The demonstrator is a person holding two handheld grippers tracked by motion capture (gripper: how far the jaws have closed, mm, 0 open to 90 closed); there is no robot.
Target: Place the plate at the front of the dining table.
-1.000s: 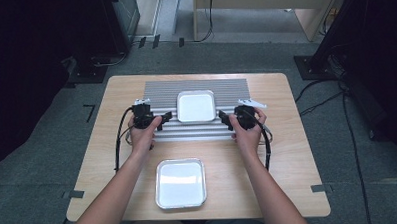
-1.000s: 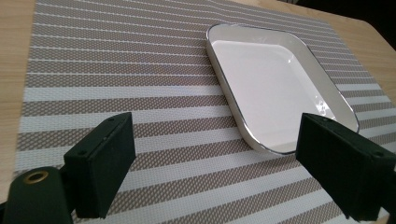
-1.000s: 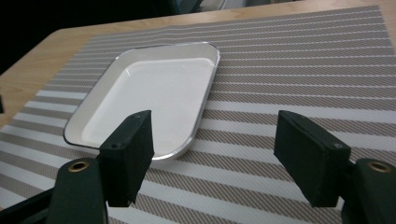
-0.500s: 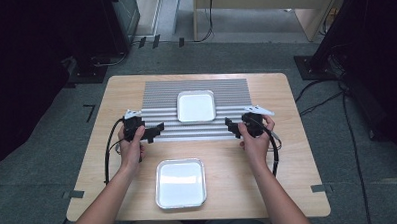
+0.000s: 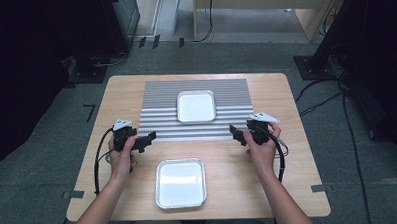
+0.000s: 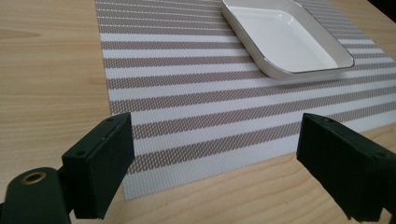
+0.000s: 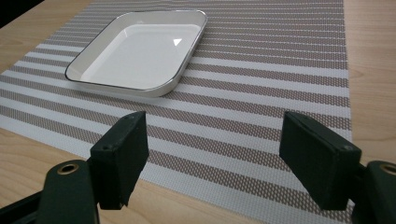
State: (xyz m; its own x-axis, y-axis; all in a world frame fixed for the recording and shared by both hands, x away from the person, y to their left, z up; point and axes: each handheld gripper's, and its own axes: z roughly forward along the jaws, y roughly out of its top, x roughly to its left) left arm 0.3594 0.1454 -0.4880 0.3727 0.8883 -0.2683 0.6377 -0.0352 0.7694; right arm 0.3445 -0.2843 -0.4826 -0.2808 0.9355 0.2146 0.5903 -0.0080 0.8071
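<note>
Waiting nearest, on the bare table (image 5: pixel 239 190): white dish (image 5: pixel 181 183), not touched, likely still to be moved. Hanging a bit farther, by the near corners of the striped mat (image 5: pixel 161 101): left gripper (image 5: pixel 148 140) and right gripper (image 5: pixel 234 134), both spread wide and empty, right jaws just been opening. Sitting farthest, on the mat: second dish (image 5: pixel 196 106), seems done.

Between the left gripper (image 5: pixel 148 139) and the right gripper (image 5: pixel 236 133) the near edge of the striped mat (image 5: pixel 162 124) lay bare — open room straight across. Ahead, a white tray (image 5: pixel 196 106) sat mid-mat, the sole obstacle there. Nearer the person, a second tray (image 5: pixel 181 182) took up the desk (image 5: pixel 288 164) centre — bare wood ran either side of it.
</note>
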